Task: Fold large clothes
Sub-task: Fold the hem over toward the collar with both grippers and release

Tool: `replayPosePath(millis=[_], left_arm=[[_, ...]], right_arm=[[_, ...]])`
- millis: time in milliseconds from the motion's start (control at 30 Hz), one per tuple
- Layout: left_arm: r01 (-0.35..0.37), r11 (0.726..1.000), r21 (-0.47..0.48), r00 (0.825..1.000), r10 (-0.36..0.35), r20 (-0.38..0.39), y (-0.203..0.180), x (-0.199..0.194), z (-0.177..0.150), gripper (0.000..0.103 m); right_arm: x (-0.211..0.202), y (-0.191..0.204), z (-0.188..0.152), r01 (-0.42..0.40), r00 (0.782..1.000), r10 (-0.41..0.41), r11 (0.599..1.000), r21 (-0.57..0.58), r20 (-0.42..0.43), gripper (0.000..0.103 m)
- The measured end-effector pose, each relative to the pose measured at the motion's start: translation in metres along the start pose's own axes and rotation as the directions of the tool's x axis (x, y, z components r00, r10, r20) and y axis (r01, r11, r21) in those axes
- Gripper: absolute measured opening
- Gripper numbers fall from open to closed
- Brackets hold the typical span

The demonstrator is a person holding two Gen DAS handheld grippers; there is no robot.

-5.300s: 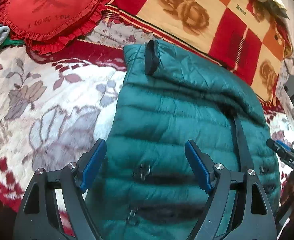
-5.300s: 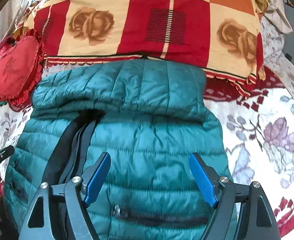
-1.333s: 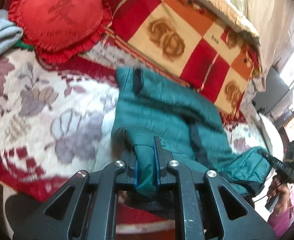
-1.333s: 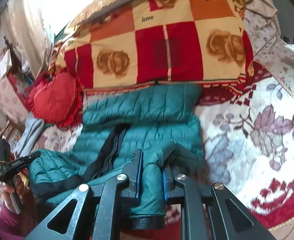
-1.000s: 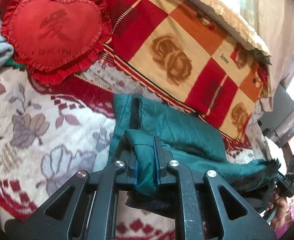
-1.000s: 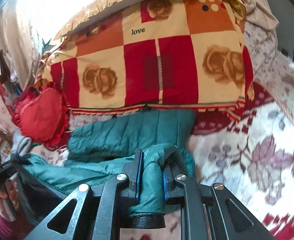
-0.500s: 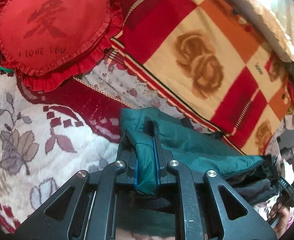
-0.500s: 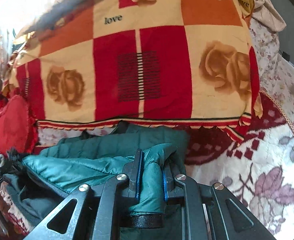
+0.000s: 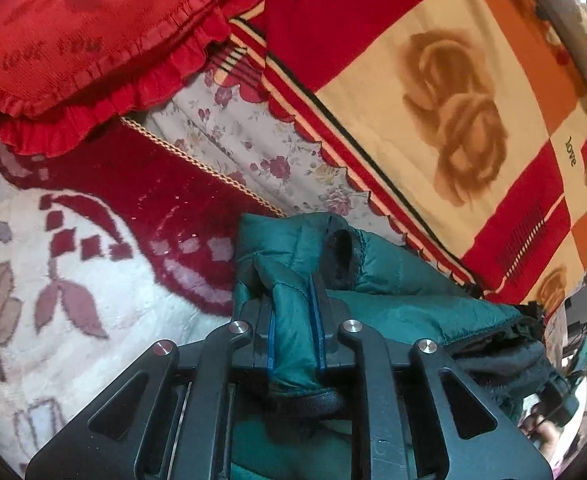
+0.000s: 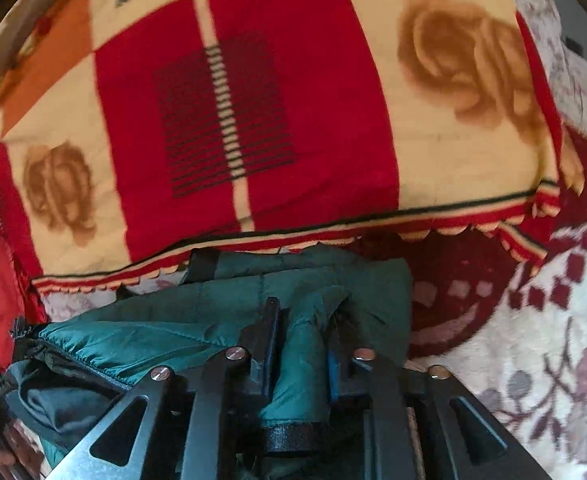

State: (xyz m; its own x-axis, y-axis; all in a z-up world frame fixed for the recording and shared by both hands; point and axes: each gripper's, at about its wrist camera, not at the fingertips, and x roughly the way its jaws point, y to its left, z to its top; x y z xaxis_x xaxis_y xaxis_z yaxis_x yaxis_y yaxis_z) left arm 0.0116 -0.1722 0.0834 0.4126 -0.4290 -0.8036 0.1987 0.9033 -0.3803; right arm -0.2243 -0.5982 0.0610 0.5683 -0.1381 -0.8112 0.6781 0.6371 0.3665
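A teal quilted puffer jacket (image 9: pixel 397 280) lies on the bed, its lower part lifted and carried over its upper part toward the pillow. My left gripper (image 9: pixel 293 320) is shut on the jacket's hem at its left corner. My right gripper (image 10: pixel 299 344) is shut on the jacket (image 10: pixel 221 316) hem at its right corner. The hem edge stretches between the two grippers, with dark lining showing under it. A black-trimmed cuff (image 9: pixel 339 254) sticks up just beyond the left gripper.
A red and cream checked blanket with brown roses (image 9: pixel 453 92) (image 10: pixel 293 100) covers the pillow right ahead. A red heart cushion (image 9: pixel 93 40) lies far left. The floral bedspread (image 9: pixel 73 260) (image 10: pixel 533 320) lies on both sides of the jacket.
Both grippers have carried the jacket's hem farther forward toward the checked blanket and lower over the jacket's upper part. Both stay shut on the hem.
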Motion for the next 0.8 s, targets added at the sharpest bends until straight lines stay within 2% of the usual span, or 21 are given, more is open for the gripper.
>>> replayPosePath(millis=[33, 133, 167, 200, 233, 267, 300, 367, 433, 467, 533, 633, 700, 767, 800], left_arm=[[0.004, 1.000, -0.002, 1.000, -0.004, -0.003, 0.000, 0.003, 0.001, 0.015], [0.040, 0.999, -0.015, 0.999, -0.040, -0.006, 0.002, 0.007, 0.006, 0.019], [0.057, 0.998, -0.019, 0.998, -0.058, -0.013, 0.003, 0.007, 0.008, 0.021], [0.085, 0.996, -0.026, 0.996, -0.085, -0.021, 0.004, 0.005, 0.011, 0.023], [0.113, 0.993, -0.033, 0.993, -0.113, -0.026, 0.005, 0.002, 0.012, 0.026], [0.136, 0.990, -0.039, 0.990, -0.137, -0.028, 0.006, -0.002, 0.014, 0.035], [0.163, 0.986, -0.043, 0.986, -0.164, -0.021, 0.007, -0.008, 0.015, 0.042], [0.191, 0.980, -0.047, 0.981, -0.190, 0.023, 0.007, -0.022, 0.014, 0.072], [0.181, 0.982, -0.047, 0.979, -0.176, 0.103, 0.007, -0.041, 0.011, 0.080], [0.190, 0.981, -0.037, 0.975, -0.184, 0.126, 0.007, -0.048, 0.010, 0.080], [0.181, 0.983, -0.015, 0.976, -0.178, 0.125, 0.002, -0.053, 0.006, 0.080], [0.159, 0.987, 0.025, 0.977, -0.161, 0.136, -0.011, -0.053, -0.007, 0.080], [0.107, 0.991, 0.082, 0.987, -0.116, 0.114, -0.026, -0.040, -0.018, 0.080], [0.057, 0.992, 0.116, 0.992, -0.069, 0.104, -0.035, -0.028, -0.026, 0.080], [0.004, 0.991, 0.135, 0.995, -0.017, 0.100, -0.041, -0.017, -0.030, 0.080]], right_arm=[[0.003, -0.001, 0.000, -0.007, 1.000, 0.007, 1.000, 0.012, 0.001, 0.022], [0.002, -0.004, 0.004, -0.057, 0.998, 0.056, 0.997, 0.049, 0.028, 0.035], [-0.004, -0.007, 0.006, -0.083, 0.996, 0.080, 0.995, 0.064, 0.044, 0.045], [-0.012, -0.009, 0.008, -0.117, 0.992, 0.112, 0.990, 0.075, 0.065, 0.061], [-0.018, -0.009, 0.009, -0.133, 0.989, 0.126, 0.988, 0.078, 0.081, 0.069], [-0.029, -0.009, 0.009, -0.128, 0.987, 0.119, 0.989, 0.074, 0.109, 0.076], [-0.043, -0.007, 0.008, -0.119, 0.984, 0.110, 0.991, 0.054, 0.140, 0.076], [-0.062, -0.002, 0.005, -0.121, 0.978, 0.117, 0.993, 0.013, 0.172, 0.076], [-0.084, 0.003, -0.004, -0.135, 0.966, 0.137, 0.991, -0.023, 0.220, 0.076], [-0.093, 0.009, -0.011, -0.150, 0.958, 0.160, 0.987, -0.059, 0.238, 0.076], [-0.102, 0.024, -0.025, -0.151, 0.954, 0.182, 0.978, -0.144, 0.239, 0.076], [-0.094, 0.057, -0.045, -0.175, 0.958, 0.229, 0.943, -0.283, 0.170, 0.069], [-0.076, 0.084, -0.054, -0.129, 0.976, 0.185, 0.915, -0.382, 0.115, 0.058], [-0.057, 0.106, -0.056, -0.090, 0.984, 0.147, 0.894, -0.438, 0.097, 0.057], [-0.048, 0.117, -0.055, -0.074, 0.987, 0.132, 0.886, -0.458, 0.095, 0.057]])
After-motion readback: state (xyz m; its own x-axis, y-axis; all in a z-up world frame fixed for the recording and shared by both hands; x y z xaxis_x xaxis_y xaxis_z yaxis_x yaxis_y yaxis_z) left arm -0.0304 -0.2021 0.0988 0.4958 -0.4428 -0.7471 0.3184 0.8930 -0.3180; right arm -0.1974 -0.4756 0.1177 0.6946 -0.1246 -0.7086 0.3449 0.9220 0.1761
